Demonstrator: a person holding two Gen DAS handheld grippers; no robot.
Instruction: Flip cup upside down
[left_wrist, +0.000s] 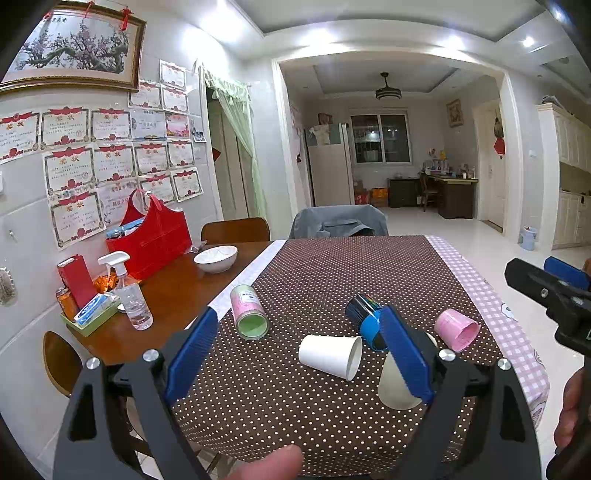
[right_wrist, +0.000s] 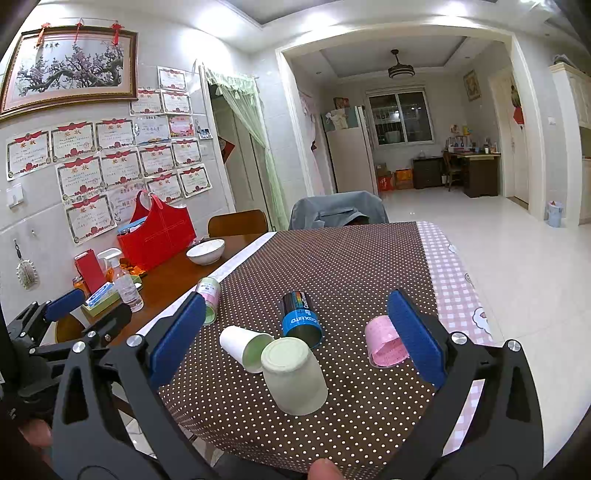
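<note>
Several cups lie on the brown dotted tablecloth (left_wrist: 332, 269). A white paper cup (left_wrist: 330, 356) lies on its side; it also shows in the right wrist view (right_wrist: 243, 347). A cream cup (right_wrist: 293, 374) stands upside down, partly hidden behind my left finger in the left wrist view (left_wrist: 393, 384). A pink cup (left_wrist: 456, 329) (right_wrist: 384, 347), a blue-black cup (left_wrist: 365, 319) (right_wrist: 300, 319) and a pink-green cup (left_wrist: 248, 312) (right_wrist: 208, 299) lie on their sides. My left gripper (left_wrist: 299, 350) is open and empty. My right gripper (right_wrist: 295, 343) is open and empty above the cups.
On the bare wood table (left_wrist: 177, 291) at the left stand a spray bottle (left_wrist: 129, 295), a red bag (left_wrist: 155, 236), a white bowl (left_wrist: 216, 257) and a tray of small items (left_wrist: 90, 314). Chairs (left_wrist: 338, 221) stand at the far edge. A pink checked cloth (left_wrist: 498, 302) covers the right edge.
</note>
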